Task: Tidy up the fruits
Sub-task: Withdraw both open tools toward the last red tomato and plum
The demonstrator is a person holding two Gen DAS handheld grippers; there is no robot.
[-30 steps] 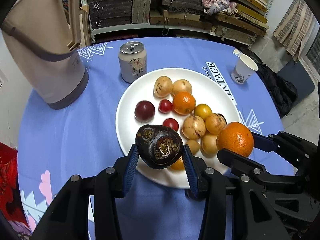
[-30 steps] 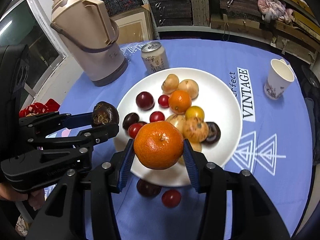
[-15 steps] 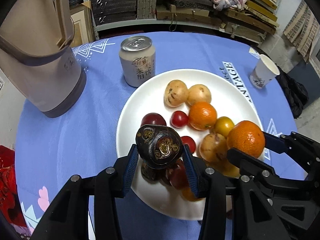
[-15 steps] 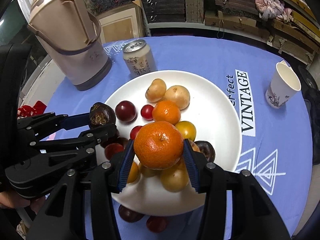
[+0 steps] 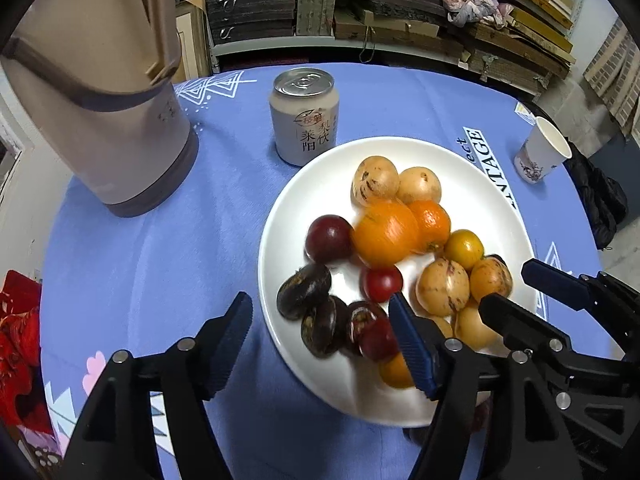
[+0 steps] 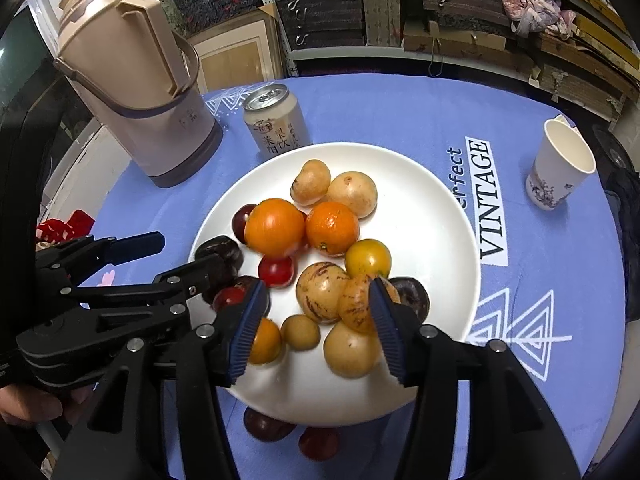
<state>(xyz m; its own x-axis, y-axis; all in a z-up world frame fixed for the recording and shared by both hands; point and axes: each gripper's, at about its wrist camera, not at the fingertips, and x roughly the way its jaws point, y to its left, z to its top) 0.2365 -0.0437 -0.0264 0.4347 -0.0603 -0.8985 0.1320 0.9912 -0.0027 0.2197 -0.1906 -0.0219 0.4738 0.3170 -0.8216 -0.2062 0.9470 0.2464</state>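
Note:
A white plate (image 5: 472, 168) (image 6: 432, 240) on the blue tablecloth holds many fruits. A blurred orange (image 5: 385, 233) (image 6: 274, 227) lies beside a second orange (image 5: 431, 224) (image 6: 333, 229). A dark passion fruit (image 5: 304, 291) (image 6: 220, 254) lies at the plate's left edge. My left gripper (image 5: 320, 340) is open and empty over the plate's near left rim. My right gripper (image 6: 316, 326) is open and empty over the near fruits. Each gripper shows in the other's view, the right (image 5: 532, 304) and the left (image 6: 172, 260).
A beige thermos jug (image 5: 100, 92) (image 6: 136, 88) stands at the back left. A drink can (image 5: 304, 116) (image 6: 276, 120) stands behind the plate. A paper cup (image 5: 542, 156) (image 6: 562, 164) is at the right. A dark fruit (image 6: 264, 426) and a red one (image 6: 318, 444) lie off the plate, near its front rim.
Both grippers opened. The left let go of the dark passion fruit and the right let go of the orange; both fruits now lie on the plate. Both grippers moved forward over the plate.

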